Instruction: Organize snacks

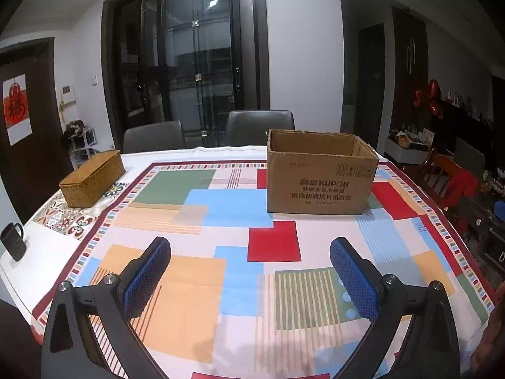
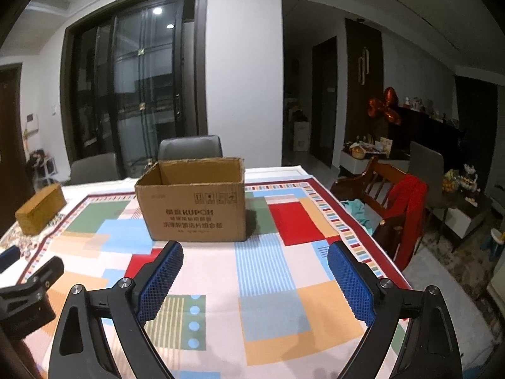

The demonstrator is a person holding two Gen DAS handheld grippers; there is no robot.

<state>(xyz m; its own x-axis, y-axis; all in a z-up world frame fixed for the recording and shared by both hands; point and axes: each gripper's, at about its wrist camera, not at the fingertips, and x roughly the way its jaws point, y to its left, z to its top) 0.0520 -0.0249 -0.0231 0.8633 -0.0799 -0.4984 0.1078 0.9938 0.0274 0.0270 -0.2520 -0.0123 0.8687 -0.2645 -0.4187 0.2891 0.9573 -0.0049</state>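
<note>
— How far along are you with the snacks?

— Hard to call, honestly. My left gripper [image 1: 251, 271] is spread wide with nothing between its blue pads, and my right gripper [image 2: 255, 276] is the same: wide apart, empty. Both hang over the patterned tablecloth [image 1: 271, 240], near its front edge.

— Where are the snacks, then?

— I can't see a single one on the cloth. The cardboard box [image 1: 318, 177] stands upright with its top open toward the far side of the table, well apart from both grippers, but its front wall hides the inside, so I cannot tell whether anything is in it. The woven box [image 1: 93, 178] sits closed at the far left.

— So finished, or not begun?

— My guess is one of the two ends: either everything is already packed away, or nothing has been brought out. Nothing loose is left on the table apart from a black mug [image 1: 12, 241] at the left edge.
</note>
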